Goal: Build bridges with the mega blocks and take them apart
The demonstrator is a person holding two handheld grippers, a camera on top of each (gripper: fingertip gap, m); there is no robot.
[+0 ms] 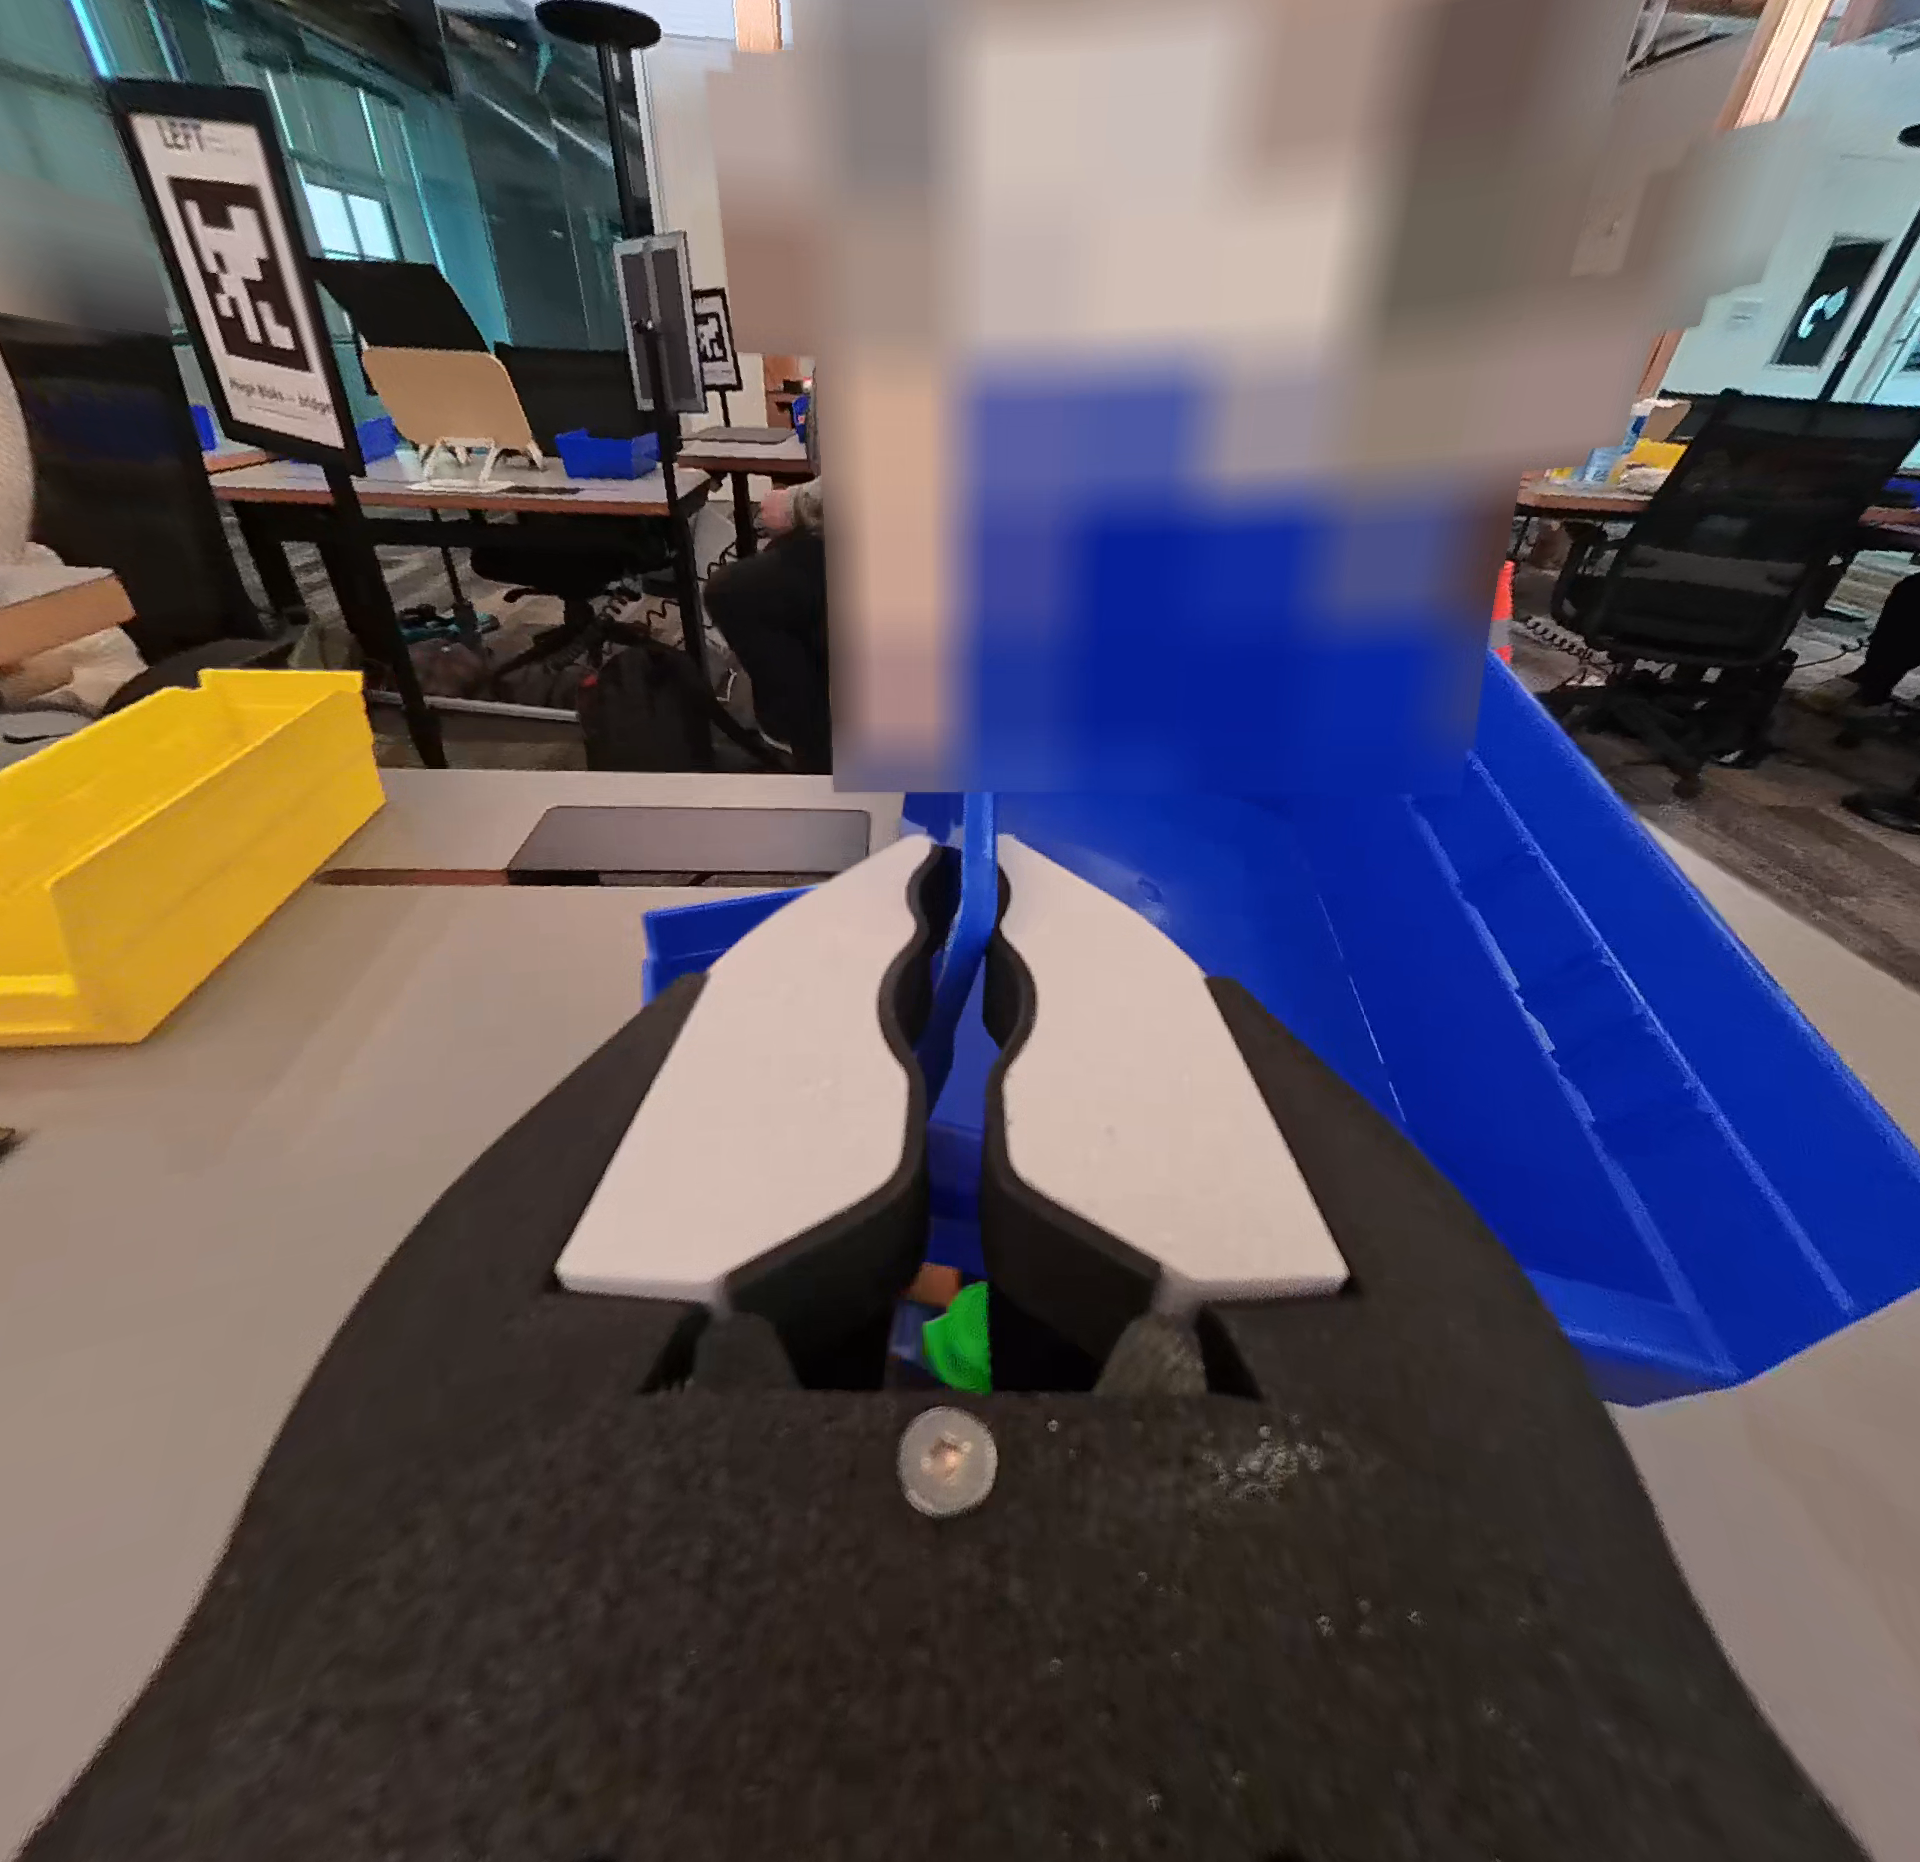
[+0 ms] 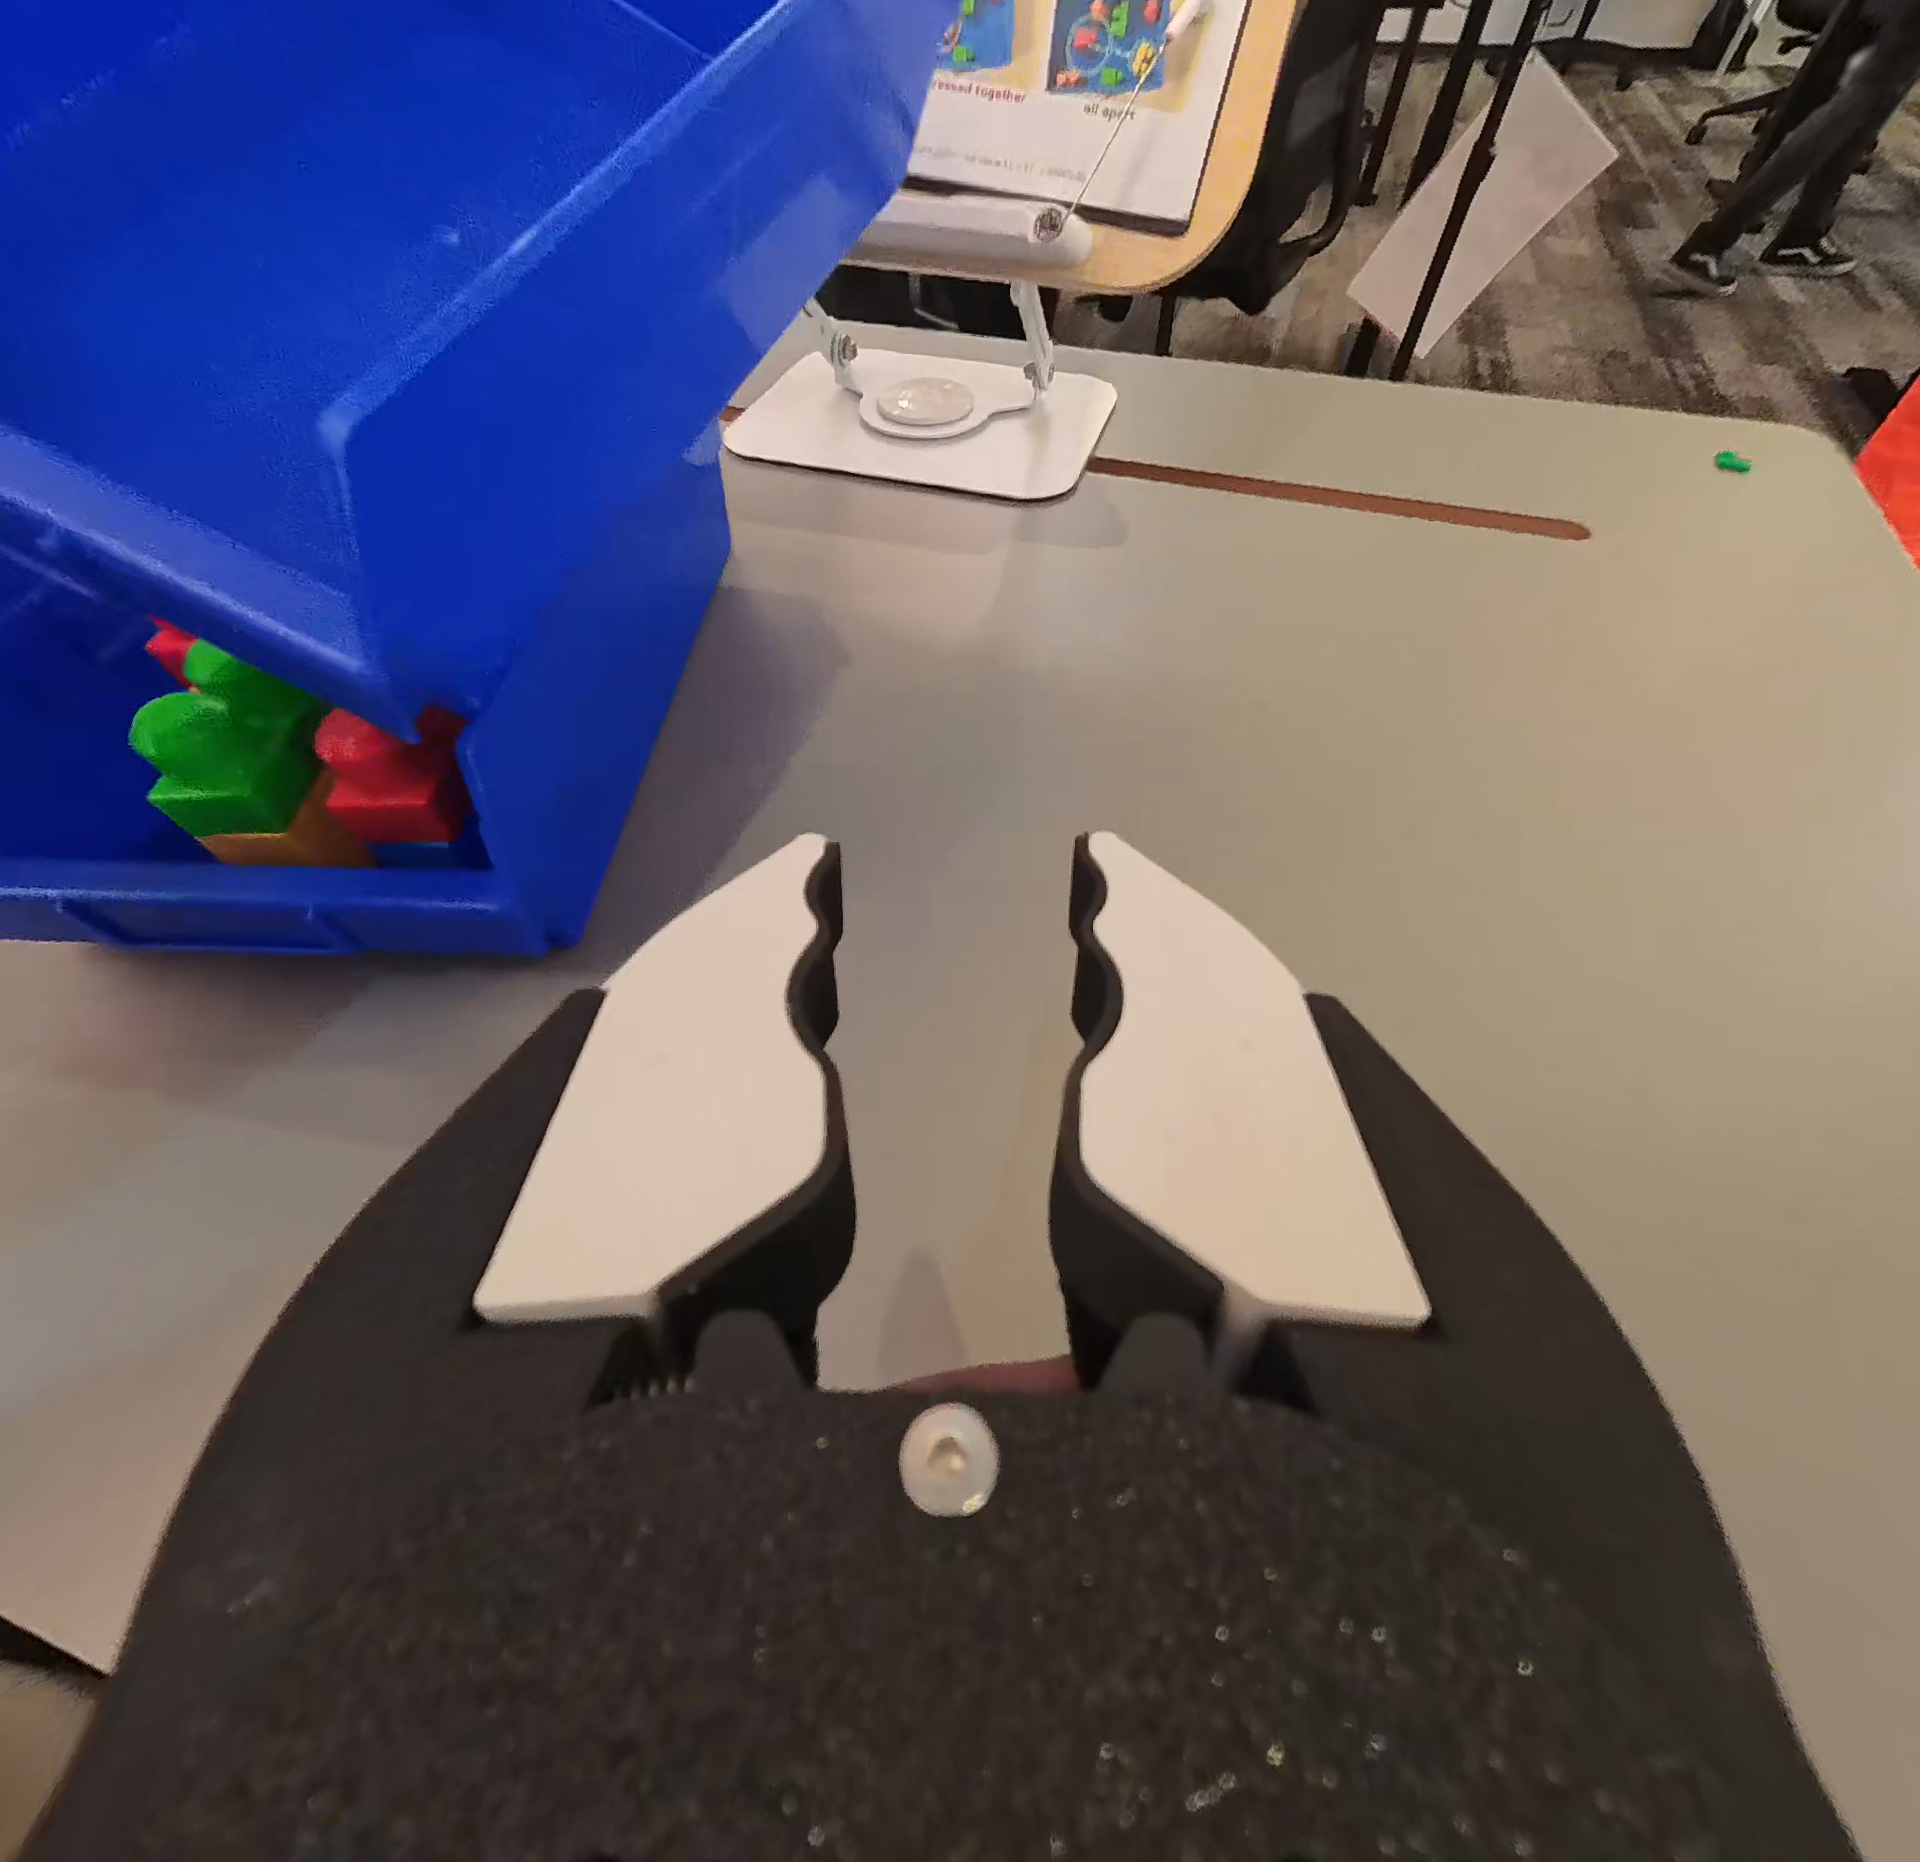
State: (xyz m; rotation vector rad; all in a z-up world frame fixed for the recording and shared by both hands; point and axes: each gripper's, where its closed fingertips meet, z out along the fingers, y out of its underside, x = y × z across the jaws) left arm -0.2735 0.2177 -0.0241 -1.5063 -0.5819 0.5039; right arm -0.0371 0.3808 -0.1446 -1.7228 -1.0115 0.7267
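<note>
Left gripper [image 1: 966,877] clamps tilted blue bin [image 1: 1558,1033] wall; right gripper [image 2: 951,856] gapes.

Each gripper, the left gripper [image 1: 964,882] and the right gripper [image 2: 954,867], had a black grainy body, pale grey wavy-edged fingers and a silver screw [image 1: 947,1461].

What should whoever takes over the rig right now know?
Left gripper: shut on the rim of the upper blue bin, which is tilted.
Right gripper: open, empty, over bare grey table.
Blocks (green, red, orange): piled in the lower blue bin, under the tilted one.
Yellow bin: to the left on the table.
Done: no bridge visible.
Left: get blocks out, build, take apart.
</note>
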